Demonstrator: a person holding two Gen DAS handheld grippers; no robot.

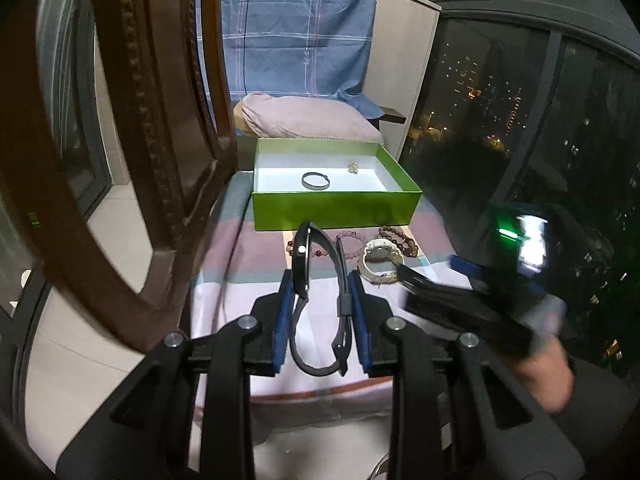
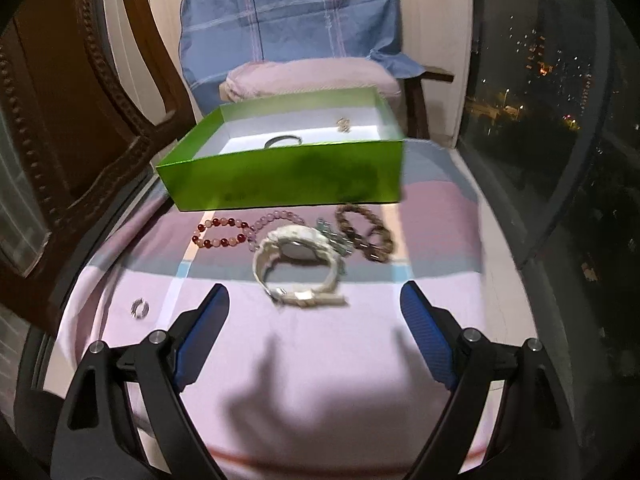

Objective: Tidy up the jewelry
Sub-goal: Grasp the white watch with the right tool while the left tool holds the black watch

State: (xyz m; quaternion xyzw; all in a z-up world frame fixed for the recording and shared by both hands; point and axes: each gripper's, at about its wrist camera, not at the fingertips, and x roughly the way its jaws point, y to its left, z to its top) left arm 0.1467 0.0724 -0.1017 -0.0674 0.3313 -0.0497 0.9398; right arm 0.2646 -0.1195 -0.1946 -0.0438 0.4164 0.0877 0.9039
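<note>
A cloth-covered table (image 2: 320, 360) by a night window, a carved chair to the left and a blue sheet draped behind. Nearest, the left gripper (image 1: 320, 280) is clamped on a black watch (image 1: 316, 296) – pads pressed on the strap's two sides, the dial standing edge-on above the left pad, the whole thing lifted clear of the cloth. The right gripper (image 2: 316, 300) hangs with its jaws wide and nothing between them, pointed down at the white watch (image 2: 298, 264). Just past that lie the red beads (image 2: 220, 234), a pale bracelet (image 2: 276, 218), some small metal pieces and the brown beads (image 2: 366, 232), bunched and partly touching; a small ring (image 2: 140, 309) sits apart at the left. Farthest, the green box (image 2: 288, 176) – it holds a dark bangle (image 1: 315, 180) and a small trinket (image 1: 352, 167).

The grip is on a springy strap, not the dial, so the black watch could twist or slip out short of the box. The right gripper could snag the metal pieces touching the white watch and drag them along
</note>
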